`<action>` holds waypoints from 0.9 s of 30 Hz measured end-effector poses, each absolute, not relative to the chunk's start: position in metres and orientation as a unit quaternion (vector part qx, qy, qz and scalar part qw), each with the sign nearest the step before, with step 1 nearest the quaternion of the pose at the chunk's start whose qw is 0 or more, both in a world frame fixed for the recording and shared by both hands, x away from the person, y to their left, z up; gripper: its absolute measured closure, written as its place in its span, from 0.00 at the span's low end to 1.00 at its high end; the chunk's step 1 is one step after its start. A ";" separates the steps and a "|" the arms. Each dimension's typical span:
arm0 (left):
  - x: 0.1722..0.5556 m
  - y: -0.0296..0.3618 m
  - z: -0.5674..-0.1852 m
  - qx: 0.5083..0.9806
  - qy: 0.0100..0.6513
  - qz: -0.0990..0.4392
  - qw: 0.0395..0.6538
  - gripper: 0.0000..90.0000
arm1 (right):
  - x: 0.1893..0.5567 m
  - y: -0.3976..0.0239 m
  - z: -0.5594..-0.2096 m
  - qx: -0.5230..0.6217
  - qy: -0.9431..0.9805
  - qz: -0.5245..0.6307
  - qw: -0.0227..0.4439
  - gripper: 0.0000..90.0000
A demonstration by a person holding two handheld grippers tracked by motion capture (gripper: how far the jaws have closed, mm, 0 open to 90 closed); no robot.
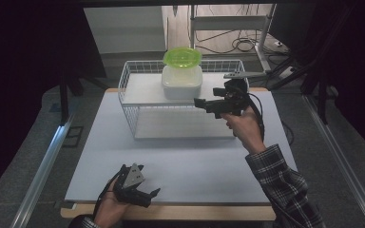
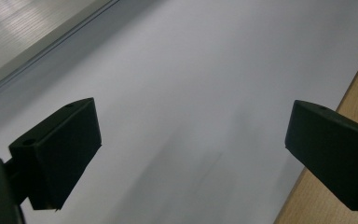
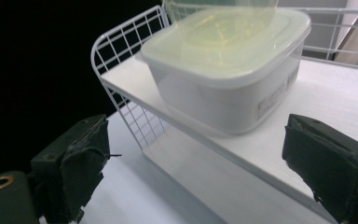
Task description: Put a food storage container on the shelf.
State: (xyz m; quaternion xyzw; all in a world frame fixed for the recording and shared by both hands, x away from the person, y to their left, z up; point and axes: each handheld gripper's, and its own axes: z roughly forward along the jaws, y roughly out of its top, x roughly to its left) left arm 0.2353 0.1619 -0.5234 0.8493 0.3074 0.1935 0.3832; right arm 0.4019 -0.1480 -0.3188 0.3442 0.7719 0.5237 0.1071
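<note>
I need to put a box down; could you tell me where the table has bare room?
The mat is bare between the rack and the left hand-held gripper. The top shelf is crowded mid-way by the container.

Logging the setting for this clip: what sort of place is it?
Probably a lab or recording workspace, not a home: a table covered by a plain white sheet, dark curtains at the sides, and loose cables on the floor behind the wire rack.

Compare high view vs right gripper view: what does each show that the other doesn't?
High view alone: the left hand-held gripper open at the table's near edge, the green lid, and the person's checked sleeve. Right gripper view alone: a label on the container's side. Both: the white container on the wire rack's shelf, and the open right hand-held gripper.
</note>
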 end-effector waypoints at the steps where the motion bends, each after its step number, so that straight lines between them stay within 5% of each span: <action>1: 0.235 0.162 -0.523 0.850 0.307 0.193 0.383 0.03 | 0.400 -0.148 -0.321 0.343 0.775 0.520 0.109 0.08; 27: 0.235 0.161 -0.524 0.851 0.308 0.191 0.380 0.03 | 0.369 -0.167 -0.382 0.321 0.802 0.493 0.097 0.03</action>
